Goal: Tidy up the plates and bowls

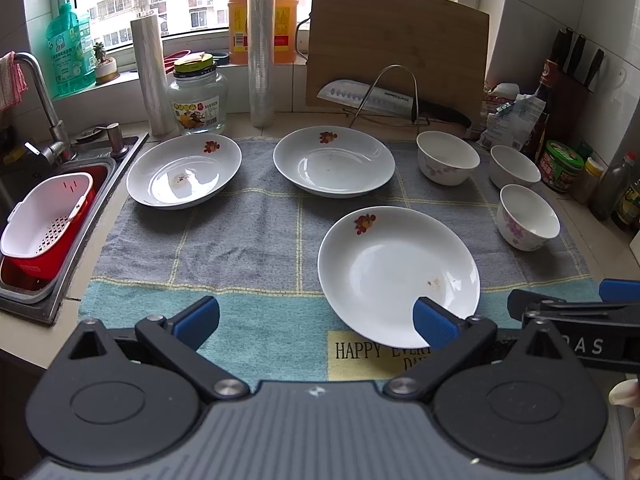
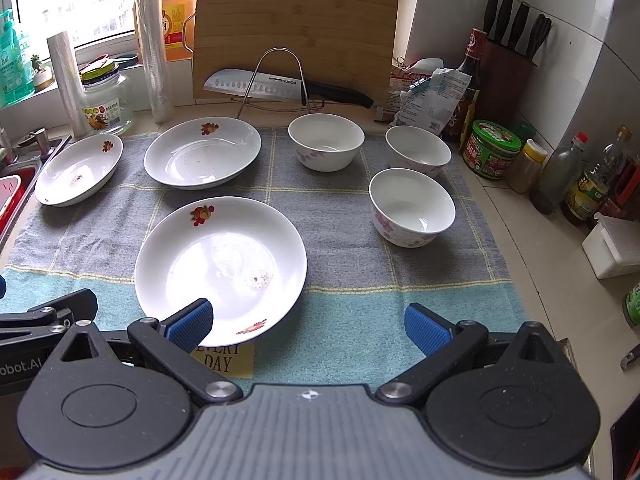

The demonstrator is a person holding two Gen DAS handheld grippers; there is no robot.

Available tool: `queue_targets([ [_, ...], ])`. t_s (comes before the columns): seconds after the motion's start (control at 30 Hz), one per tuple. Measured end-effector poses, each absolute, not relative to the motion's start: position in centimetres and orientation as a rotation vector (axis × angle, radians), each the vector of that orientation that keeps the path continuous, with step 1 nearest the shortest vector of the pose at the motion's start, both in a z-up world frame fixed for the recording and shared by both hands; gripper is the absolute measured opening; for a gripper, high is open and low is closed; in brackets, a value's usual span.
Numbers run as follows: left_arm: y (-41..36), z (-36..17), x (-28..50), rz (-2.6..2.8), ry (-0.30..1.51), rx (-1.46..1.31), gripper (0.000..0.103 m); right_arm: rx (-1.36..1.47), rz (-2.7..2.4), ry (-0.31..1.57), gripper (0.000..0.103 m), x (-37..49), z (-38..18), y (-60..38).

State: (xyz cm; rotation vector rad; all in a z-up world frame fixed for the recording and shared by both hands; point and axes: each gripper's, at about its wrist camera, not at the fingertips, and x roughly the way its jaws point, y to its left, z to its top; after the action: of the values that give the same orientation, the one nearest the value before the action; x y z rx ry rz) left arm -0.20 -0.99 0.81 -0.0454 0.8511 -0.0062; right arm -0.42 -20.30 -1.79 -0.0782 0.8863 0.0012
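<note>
Glossy white glazed plates and bowls sit on a soft, matt woven towel; behind, a smooth bamboo cutting board and shiny steel knife.

Three white plates, one at the towel's near edge, one mid-back and one at the left edge, each carry a red-and-orange fruit motif on the rim. Three white bowls toward the right edge bear pink-purple flowers. The towel is grey with pale yellow grid lines, turning teal at its near edge, with a yellow patch lettered in black.
</note>
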Motion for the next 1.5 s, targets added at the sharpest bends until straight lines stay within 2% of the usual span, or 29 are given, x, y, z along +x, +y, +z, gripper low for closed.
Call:
queue_targets([
  [0.93, -1.6, 0.4, 0.5, 0.011, 0.837, -0.091, 0.102, -0.092, 0.078, 0.858, 0.103, 1.4, -2.2, -21.4],
  [1.2, -0.4, 0.1, 0.6, -0.002, 0.806, -0.177, 0.102, -0.03, 0.192, 0.744, 0.103, 2.0, -1.7, -22.2],
  [1.5, 1.7, -0.2, 1.7, 0.032, 0.792, -0.142, 0.102, -0.057, 0.26, 0.679, 0.103, 3.0, -1.4, -20.0],
])
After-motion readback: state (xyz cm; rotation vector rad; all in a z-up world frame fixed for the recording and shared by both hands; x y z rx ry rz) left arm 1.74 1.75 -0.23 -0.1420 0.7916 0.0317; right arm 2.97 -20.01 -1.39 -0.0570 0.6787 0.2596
